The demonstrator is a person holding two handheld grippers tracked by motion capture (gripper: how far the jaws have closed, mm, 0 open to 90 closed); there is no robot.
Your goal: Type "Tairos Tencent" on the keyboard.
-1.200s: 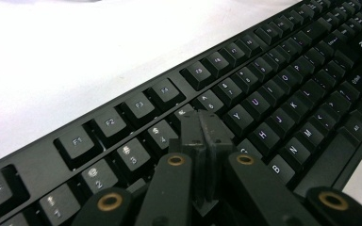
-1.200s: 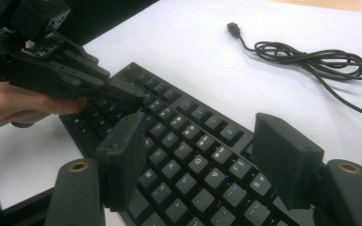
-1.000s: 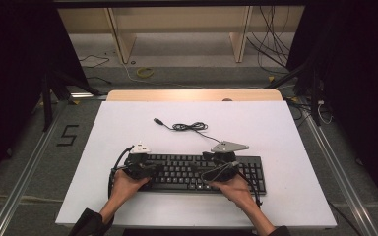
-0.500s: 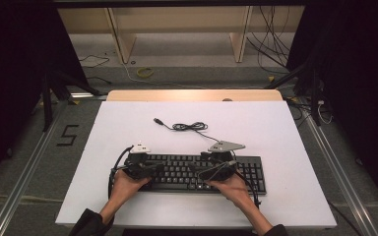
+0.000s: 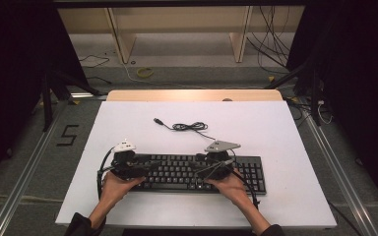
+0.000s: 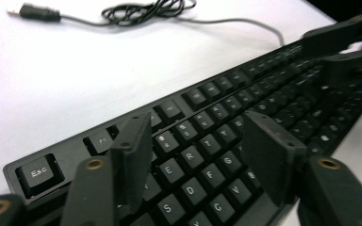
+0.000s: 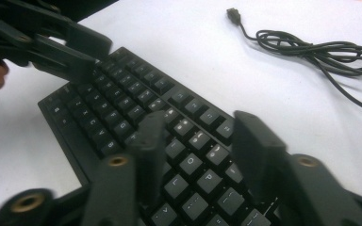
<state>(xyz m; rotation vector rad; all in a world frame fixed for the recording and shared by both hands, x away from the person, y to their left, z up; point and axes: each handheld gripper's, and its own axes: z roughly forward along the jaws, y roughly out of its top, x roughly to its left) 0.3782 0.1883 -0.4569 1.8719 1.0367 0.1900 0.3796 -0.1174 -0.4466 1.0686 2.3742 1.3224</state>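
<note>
Fingers (image 6: pixel 132 155) of the left gripper (image 5: pixel 137 169) stand apart over the left end of the black keyboard (image 5: pixel 192 172). They have just been opening, and nothing is caught between them; the letter keys show through the gap. In the left gripper view the pads hang just above the key rows, near the Esc corner, though whether the tips touch a key I cannot tell. Fingers (image 7: pixel 254 150) of the right gripper (image 5: pixel 215 169) are likewise released, a gap between them with keys showing through, and they have just been closing, with no key pinched. They hover over the right part of the letter block, pointing across the keyboard toward the other gripper.

Each gripper is held in a hand; the left hand (image 5: pixel 114 184) and the right hand (image 5: pixel 231 187) rest at the keyboard's near edge, forearms coming in from below.

Beyond the keyboard, its thin cable (image 5: pixel 189 127) lies coiled loosely on the bare worktop, ending in a USB plug (image 5: pixel 159 121) that rests unplugged, well apart from both grippers.

White and flat, the worktop (image 5: pixel 275 132) has a strip of pale wood (image 5: pixel 192 95) along its far edge. Around it lies grey floor (image 5: pixel 34 157) with metal rails, a black marking like a figure five on the left, loose wires and a small yellow ring near wooden shelving legs at the back, and dark curtains on both sides.
</note>
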